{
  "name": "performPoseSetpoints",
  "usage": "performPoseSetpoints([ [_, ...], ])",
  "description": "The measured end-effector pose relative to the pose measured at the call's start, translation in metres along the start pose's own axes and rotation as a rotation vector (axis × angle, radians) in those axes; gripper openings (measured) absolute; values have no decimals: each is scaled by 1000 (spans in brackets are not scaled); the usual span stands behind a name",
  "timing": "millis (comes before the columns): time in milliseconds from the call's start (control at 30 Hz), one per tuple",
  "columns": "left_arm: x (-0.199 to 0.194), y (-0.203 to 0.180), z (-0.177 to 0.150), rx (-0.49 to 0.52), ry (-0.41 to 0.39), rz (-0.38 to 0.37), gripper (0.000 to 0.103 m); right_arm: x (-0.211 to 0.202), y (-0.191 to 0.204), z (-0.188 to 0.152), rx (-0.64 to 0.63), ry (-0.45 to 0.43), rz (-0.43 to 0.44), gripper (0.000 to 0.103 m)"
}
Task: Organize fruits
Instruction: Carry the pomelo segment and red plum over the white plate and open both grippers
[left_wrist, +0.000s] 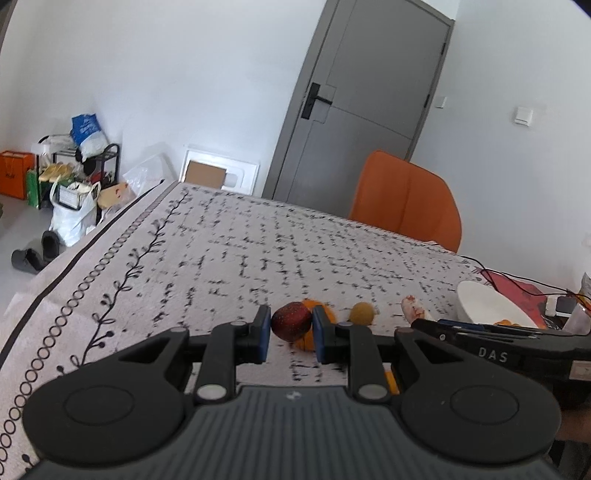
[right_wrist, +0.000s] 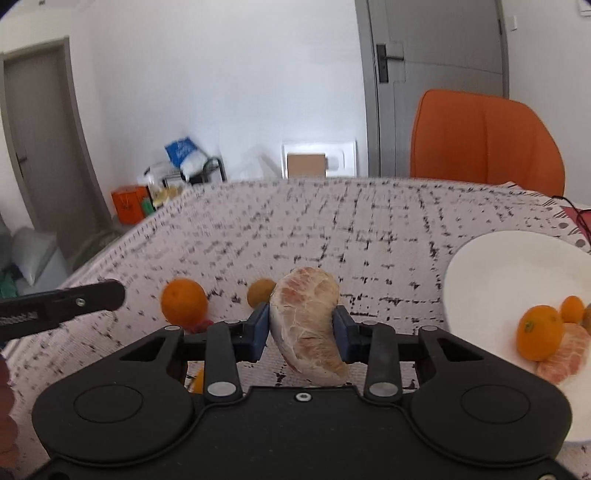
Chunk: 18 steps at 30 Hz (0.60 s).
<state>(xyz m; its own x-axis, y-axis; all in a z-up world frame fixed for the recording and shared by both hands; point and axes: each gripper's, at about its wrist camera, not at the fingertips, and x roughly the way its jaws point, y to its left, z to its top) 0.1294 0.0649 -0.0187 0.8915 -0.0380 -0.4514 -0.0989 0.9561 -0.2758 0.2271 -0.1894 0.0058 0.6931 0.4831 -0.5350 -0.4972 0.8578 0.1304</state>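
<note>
Right claw (right_wrist: 301, 325) clamped on peeled pomelo wedge (right_wrist: 308, 325), held above surface (right_wrist: 369, 236), level, aimed fwd; plate (right_wrist: 491, 266) w/ oranges (right_wrist: 539, 332) sits to its right. Left claw (left_wrist: 291, 325) clamped on dark red fruit (left_wrist: 291, 321), low over surface, orange (left_wrist: 314, 338) just behind. Risk: soft wedge may tear or slip if squeezed hard; round fruit could roll off plate.
</note>
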Motion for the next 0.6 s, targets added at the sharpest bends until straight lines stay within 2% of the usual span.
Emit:
performPoseSetpoints([
  [233,0,-24,1,39,-1,-21,22,-29,-20,1,49,-70,-19,35],
  [600,7,-64,1,99,8,-74,22,-66,-64,-7,135,-154,-107,35],
])
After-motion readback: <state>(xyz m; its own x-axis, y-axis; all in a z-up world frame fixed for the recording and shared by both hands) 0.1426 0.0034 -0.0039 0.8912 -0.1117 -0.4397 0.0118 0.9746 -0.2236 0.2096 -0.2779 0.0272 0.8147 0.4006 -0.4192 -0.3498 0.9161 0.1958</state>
